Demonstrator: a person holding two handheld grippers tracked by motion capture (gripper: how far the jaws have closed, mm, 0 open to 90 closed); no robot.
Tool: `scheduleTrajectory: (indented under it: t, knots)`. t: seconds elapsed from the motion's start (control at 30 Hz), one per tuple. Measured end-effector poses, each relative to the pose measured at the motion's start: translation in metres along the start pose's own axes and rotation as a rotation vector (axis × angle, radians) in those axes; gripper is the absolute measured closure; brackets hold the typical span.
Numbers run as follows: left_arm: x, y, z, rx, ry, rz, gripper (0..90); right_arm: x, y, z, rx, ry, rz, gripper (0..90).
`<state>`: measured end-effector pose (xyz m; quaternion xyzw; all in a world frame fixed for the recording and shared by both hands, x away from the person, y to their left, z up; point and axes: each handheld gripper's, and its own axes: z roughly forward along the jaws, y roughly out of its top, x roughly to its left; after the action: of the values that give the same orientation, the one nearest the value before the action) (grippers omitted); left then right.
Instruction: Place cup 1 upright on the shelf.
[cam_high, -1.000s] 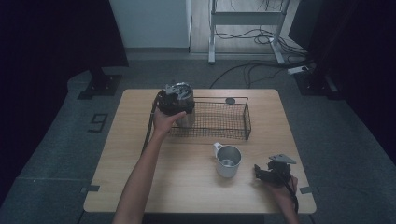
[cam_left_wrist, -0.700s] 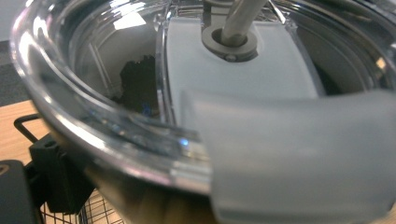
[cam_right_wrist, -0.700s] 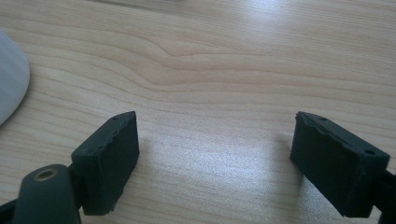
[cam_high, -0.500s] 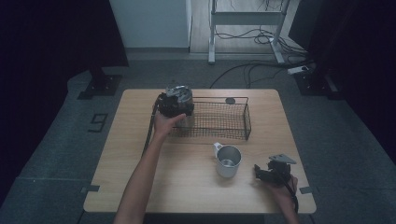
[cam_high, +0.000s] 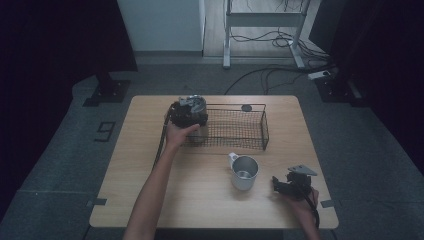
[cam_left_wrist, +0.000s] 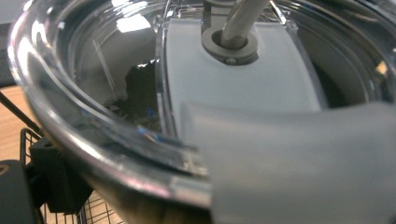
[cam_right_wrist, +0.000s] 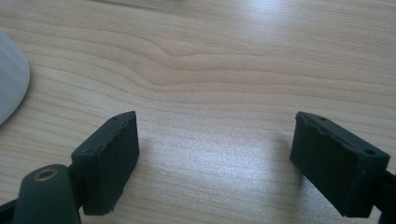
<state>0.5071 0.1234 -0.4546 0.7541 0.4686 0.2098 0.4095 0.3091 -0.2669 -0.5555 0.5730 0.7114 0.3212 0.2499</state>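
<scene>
High view: my left gripper (cam_high: 186, 114) sits at the left end of the basket (cam_high: 250, 146), near the table's (cam_high: 200, 205) far left corner, its jaws clamped on the tumbler (cam_high: 196, 102). The tumbler is just inside the basket's left end; I cannot tell whether it rests on the mesh. The rest of the mesh lies bare, with a small dark disc (cam_high: 246, 107) at the far rim. A mug (cam_high: 245, 172) stands upright near the front edge, right of the middle, its inside showing bare metal. My right gripper (cam_high: 281, 186) rests by the front right corner, just beside the mug but apart from it. The table's left half gives open wood for moving.

Left gripper view: the tumbler's clear lid (cam_left_wrist: 243, 79) is close up.

Right gripper view: the jaws stand wide apart over bare wood.
</scene>
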Motion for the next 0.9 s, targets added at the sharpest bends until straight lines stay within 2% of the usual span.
scheduleTrajectory:
  t: [0.43,0.57,0.6,0.8,0.9]
  knots:
    - [0.005,-0.009,0.005,0.004,0.007,-0.018,4.1,0.000,0.000,0.000,0.000,0.000,0.000,15.0]
    - [0.004,-0.009,0.005,0.008,0.011,-0.003,4.1,0.000,0.000,0.000,0.000,0.000,0.000,15.0]
    - [0.002,-0.010,0.005,0.010,0.015,0.017,4.1,0.000,0.000,0.000,0.000,0.000,0.000,15.0]
    - [-0.006,-0.016,0.003,-0.002,0.032,0.057,3.9,0.000,0.000,0.000,0.000,0.000,-0.001,15.0]
    - [-0.003,-0.018,0.002,-0.006,0.025,0.043,3.9,0.000,0.000,0.000,0.000,0.000,-0.001,15.0]
